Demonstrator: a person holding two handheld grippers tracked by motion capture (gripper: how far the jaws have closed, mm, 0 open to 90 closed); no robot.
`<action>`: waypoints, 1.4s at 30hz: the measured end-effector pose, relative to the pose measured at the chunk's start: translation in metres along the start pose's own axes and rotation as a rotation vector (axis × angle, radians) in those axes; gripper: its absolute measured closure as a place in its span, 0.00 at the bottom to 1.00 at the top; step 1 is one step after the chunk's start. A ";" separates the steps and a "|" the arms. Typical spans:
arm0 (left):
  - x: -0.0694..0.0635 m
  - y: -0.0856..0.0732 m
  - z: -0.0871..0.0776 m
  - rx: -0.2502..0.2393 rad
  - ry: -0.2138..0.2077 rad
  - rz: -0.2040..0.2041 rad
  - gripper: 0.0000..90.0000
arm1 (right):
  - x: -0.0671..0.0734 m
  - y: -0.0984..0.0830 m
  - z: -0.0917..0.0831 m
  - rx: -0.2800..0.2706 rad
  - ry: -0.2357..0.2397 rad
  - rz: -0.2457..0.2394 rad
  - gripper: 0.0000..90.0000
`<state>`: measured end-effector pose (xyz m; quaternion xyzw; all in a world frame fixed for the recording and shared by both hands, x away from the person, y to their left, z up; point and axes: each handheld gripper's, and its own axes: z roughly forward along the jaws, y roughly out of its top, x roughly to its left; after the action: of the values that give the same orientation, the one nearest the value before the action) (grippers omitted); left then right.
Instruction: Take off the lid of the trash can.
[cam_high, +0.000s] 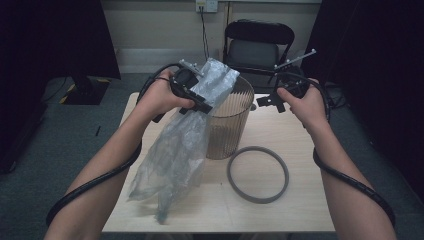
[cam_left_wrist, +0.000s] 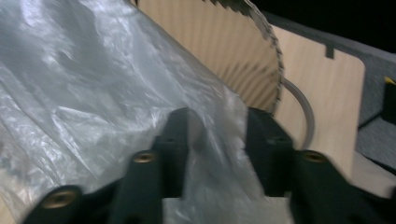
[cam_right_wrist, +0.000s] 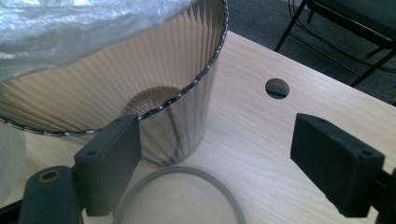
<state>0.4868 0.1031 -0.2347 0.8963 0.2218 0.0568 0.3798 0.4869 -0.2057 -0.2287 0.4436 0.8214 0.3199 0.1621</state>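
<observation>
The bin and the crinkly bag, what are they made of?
The ribbed bin looks like clear, smoky plastic: you can see the table through its fluted wall. The bag looks like thin, see-through plastic film, shiny and full of wrinkles. The left gripper pinches it, and it hangs limp.

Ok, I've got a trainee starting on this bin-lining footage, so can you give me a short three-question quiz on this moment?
1. True or false: the grey ring is fitted on the rim of the ribbed bin.
2. What does the left gripper have between its jaws? A) the ring B) the clear plastic bag C) nothing
3. How do the jaws of the right gripper stand, open or shut?

Key
1. False: it lies flat on the table, in front of the bin.
2. B: bag film sits between the jaws in the left gripper view.
3. Open, holding nothing, just right of the bin's rim.
</observation>
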 end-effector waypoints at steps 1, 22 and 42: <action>0.000 -0.001 0.001 -0.004 -0.005 0.002 0.62 | 0.001 0.000 0.000 0.001 0.004 0.001 0.17; 0.009 -0.010 0.014 -0.014 0.034 -0.177 0.45 | 0.024 0.017 0.013 0.011 0.040 -0.045 0.17; 0.007 -0.009 -0.030 -0.016 0.125 -0.165 0.27 | 0.052 0.038 0.031 0.033 0.105 -0.107 0.17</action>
<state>0.4821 0.1314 -0.2203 0.8667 0.3176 0.0828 0.3756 0.4988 -0.1350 -0.2257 0.3841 0.8566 0.3199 0.1282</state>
